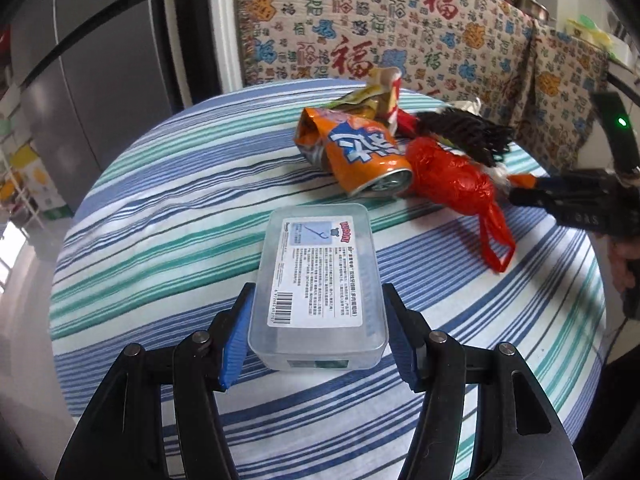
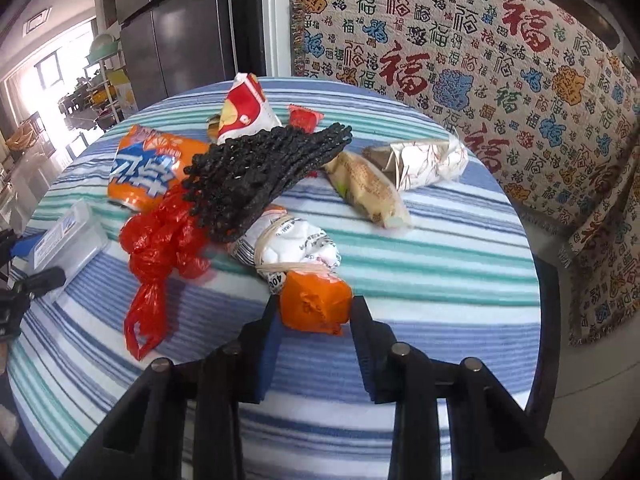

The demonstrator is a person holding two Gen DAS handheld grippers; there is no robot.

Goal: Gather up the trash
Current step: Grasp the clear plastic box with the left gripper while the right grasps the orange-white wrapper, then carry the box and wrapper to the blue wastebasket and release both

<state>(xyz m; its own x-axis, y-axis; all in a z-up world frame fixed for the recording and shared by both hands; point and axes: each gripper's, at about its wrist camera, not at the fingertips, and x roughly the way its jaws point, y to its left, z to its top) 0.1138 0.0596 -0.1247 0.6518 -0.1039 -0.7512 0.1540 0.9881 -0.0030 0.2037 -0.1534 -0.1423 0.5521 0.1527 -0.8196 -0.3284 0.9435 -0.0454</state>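
Left wrist view: the left tool clamps a clear plastic box on the striped counter. The right tool pinches an orange wrapper, near a red bag.

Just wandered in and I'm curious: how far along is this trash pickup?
Early, by the look of it; nothing looks cleared yet. In hand: the left tongs grip a clear plastic box, the right tongs an orange packet. Left on the striped tablecloth: crushed orange can, red plastic bag, black knitted piece and wrappers.
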